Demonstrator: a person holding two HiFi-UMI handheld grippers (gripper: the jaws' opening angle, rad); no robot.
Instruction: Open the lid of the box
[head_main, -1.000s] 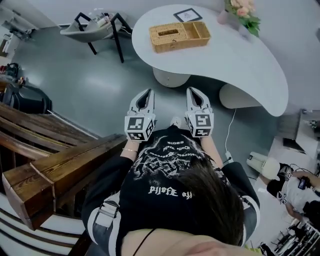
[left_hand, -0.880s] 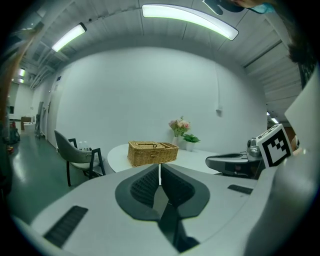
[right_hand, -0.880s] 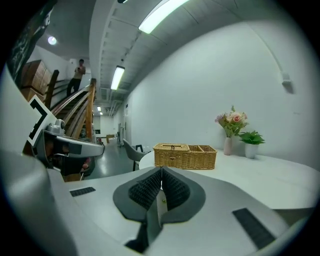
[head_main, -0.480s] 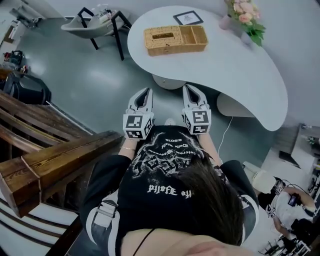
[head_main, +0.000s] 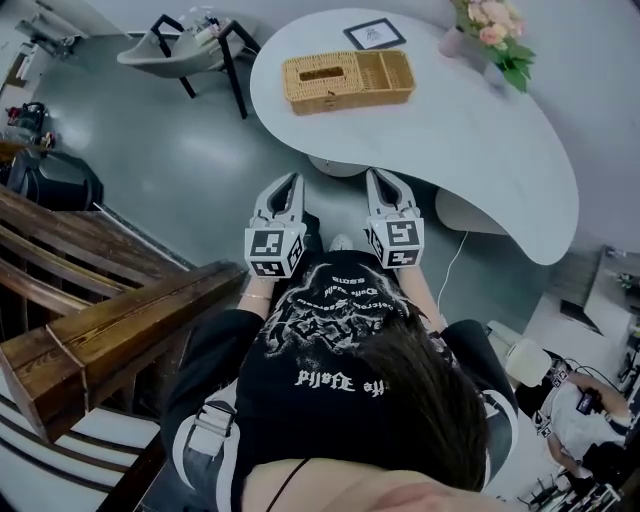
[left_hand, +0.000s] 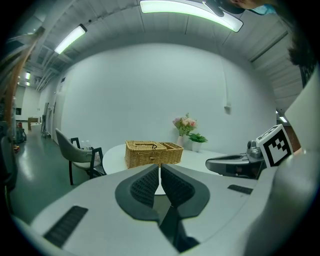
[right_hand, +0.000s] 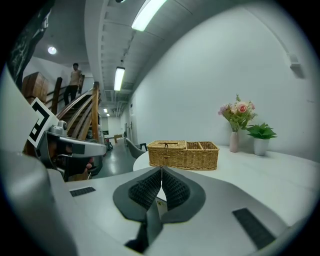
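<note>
A woven wicker box (head_main: 347, 80) with a lidded half and an open, divided half sits on the far part of the white curved table (head_main: 480, 140). Its lid lies closed. My left gripper (head_main: 287, 185) and right gripper (head_main: 381, 180) are held side by side in front of the person's chest, short of the table's near edge and well away from the box. Both are shut with nothing between the jaws. In the left gripper view the box (left_hand: 152, 153) stands straight beyond the left gripper (left_hand: 159, 167). In the right gripper view the box (right_hand: 183, 154) is ahead, slightly right of the right gripper (right_hand: 161, 170).
A vase of pink flowers (head_main: 487, 30) and a small framed card (head_main: 374, 35) stand on the table behind the box. A grey chair (head_main: 185, 50) is left of the table. Wooden stairs (head_main: 110, 330) rise at the left. Another person (head_main: 580, 410) is at lower right.
The view has shifted a little, and the box now sits slightly lower and further left in the head view. Both grippers stay shut, side by side.
</note>
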